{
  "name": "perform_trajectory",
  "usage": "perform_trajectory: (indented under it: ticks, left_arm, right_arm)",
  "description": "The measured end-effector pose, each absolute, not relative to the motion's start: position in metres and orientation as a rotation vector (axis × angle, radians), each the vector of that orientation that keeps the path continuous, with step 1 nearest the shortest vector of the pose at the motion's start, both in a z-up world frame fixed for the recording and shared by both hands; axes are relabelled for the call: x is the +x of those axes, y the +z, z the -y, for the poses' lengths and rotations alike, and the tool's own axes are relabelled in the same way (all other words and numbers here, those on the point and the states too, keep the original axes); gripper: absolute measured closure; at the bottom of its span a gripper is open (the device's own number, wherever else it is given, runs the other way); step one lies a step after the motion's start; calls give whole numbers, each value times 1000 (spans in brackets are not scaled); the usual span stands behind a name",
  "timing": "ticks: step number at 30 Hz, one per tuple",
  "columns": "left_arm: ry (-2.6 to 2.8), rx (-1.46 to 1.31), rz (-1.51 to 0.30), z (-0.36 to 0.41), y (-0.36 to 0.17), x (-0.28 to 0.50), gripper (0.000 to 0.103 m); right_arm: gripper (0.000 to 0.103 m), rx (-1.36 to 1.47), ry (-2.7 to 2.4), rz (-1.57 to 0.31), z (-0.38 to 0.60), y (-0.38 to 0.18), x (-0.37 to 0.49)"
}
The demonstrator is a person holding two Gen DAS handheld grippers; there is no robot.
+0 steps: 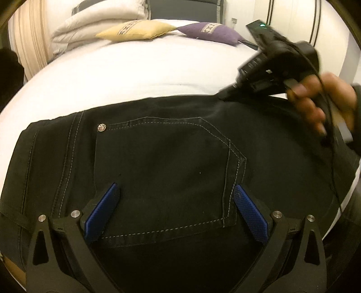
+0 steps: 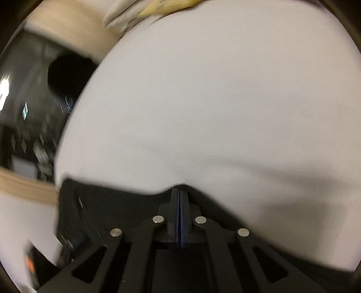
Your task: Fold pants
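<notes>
Left wrist view: black denim pants [image 1: 162, 162], pale topstitching, flat on smooth white bed [image 1: 135, 74].
Left gripper [image 1: 174, 198]: textured blue pads spread over the stitched back pocket [image 1: 167, 175].
Right gripper [image 1: 222, 95]: pressed together, tip at the pants' far edge; fabric between the pads unclear.
Pillows: yellow pillow [image 1: 137, 29], purple pillow [image 1: 212, 31], soft and square.

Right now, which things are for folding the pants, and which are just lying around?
For the job: black pants, left gripper, right gripper.
Just lying about: yellow cushion, purple cushion, folded white duvet.
</notes>
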State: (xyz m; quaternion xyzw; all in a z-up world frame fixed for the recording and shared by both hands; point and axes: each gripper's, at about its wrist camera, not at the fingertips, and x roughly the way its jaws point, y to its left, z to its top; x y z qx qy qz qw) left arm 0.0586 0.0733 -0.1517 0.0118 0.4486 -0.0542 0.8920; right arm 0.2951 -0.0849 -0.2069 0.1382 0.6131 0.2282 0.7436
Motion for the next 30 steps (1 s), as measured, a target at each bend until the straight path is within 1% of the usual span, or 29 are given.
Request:
perform_trajectory:
  ticks: [1,3,7,8,10,11,12,13,14,16,17,18,19,20,21,23,25,27,28,29,30]
  left_arm:
    - [-113,20,-929,-71,-151,56,0]
    - [-117,11,-927,-74,-151,52,0]
    - [-111,16,-912,-73,-153,47,0]
    - [-107,15,-910,-73,-154,47,0]
    - [-100,14,-910,-69,-161,64,0]
    - [-99,17,-911,-67,-161,67,0]
    - [-99,17,-912,-65,-161,74,0]
    - [-100,16,-910,-65,-161,74,0]
    - [-102,15,-907,-65,-162,73,0]
    - [-106,10,-906,-68,-164,75,0]
    - [-106,10,-908,-70,-163,74,0]
    - [-97,11,-918,-69,-161,74,0]
    - [-87,11,-927,-69,-158,76,0]
    - [-83,5,-932,-64,-150,80,1]
    - [-108,-7,-911,-60,-140,82,1]
    - [-178,-15,-837,-34,-113,86,1]
    - [-246,-34,-835,-14,-105,97,1]
    - [-320,-85,-883,6,-113,115,1]
    - [-333,-96,-919,13,-124,124,1]
    - [-333,-95,-962,17,-137,133,1]
    - [-313,-79,-1036,17,-158,140,6]
  right_arm:
    - [103,298,487,-1331,89,-205,296]
    - [96,173,400,-1258,93,-186,290]
    - [95,307,485,-1153,116,-149,264]
    - [87,306,515,-1146,116,-146,255]
    - [78,278,607,-1184,101,-150,229]
    - [77,248,629,-1206,98,-157,220]
    - [77,210,617,-1222,102,-167,213]
    - [89,210,580,-1236,114,-177,211]
    - [103,280,562,-1245,132,-186,214]
    - [103,435,398,-1215,196,-190,220]
    - [103,444,328,-1189,214,-184,219]
    - [100,440,241,-1157,237,-173,214]
    - [91,432,191,-1140,252,-161,206]
    - [86,435,189,-1124,265,-149,198]
    - [84,449,232,-1090,277,-134,183]
    - [74,432,271,-1044,283,-117,157]
    - [73,439,290,-1030,279,-116,133]
    - [73,468,311,-1053,262,-127,123]
    - [73,469,316,-1067,251,-134,120]
    - [73,461,317,-1084,228,-130,137]
    - [73,442,319,-1112,223,-137,141]
